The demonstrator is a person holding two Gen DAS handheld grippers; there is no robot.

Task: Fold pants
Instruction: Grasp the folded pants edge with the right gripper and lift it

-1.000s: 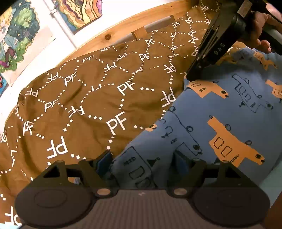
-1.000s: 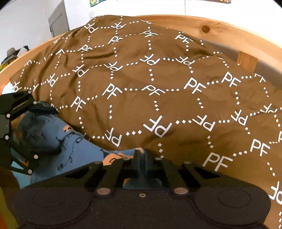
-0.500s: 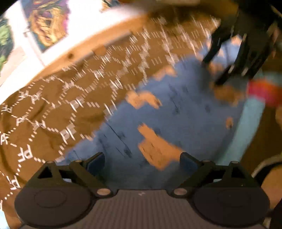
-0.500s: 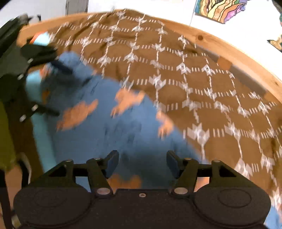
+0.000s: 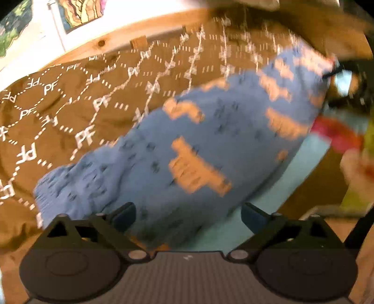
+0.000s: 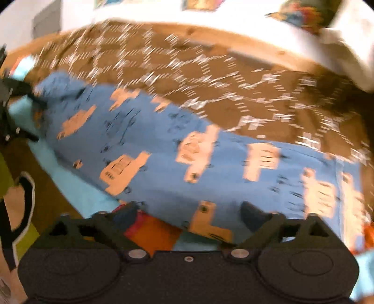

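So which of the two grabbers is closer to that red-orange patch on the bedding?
Right. The right gripper sits right at the red-orange patch, beside its fingertips. The left gripper is at the far end of the blue pants, away from it.

Blue pants on brown blanket, before spread left hand-held gripper.

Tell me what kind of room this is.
Likely a bedroom, perhaps a child's: a brown PF-print duvet lies in a wooden bed frame, with colourful pictures on the wall and blue truck-print pants on top.
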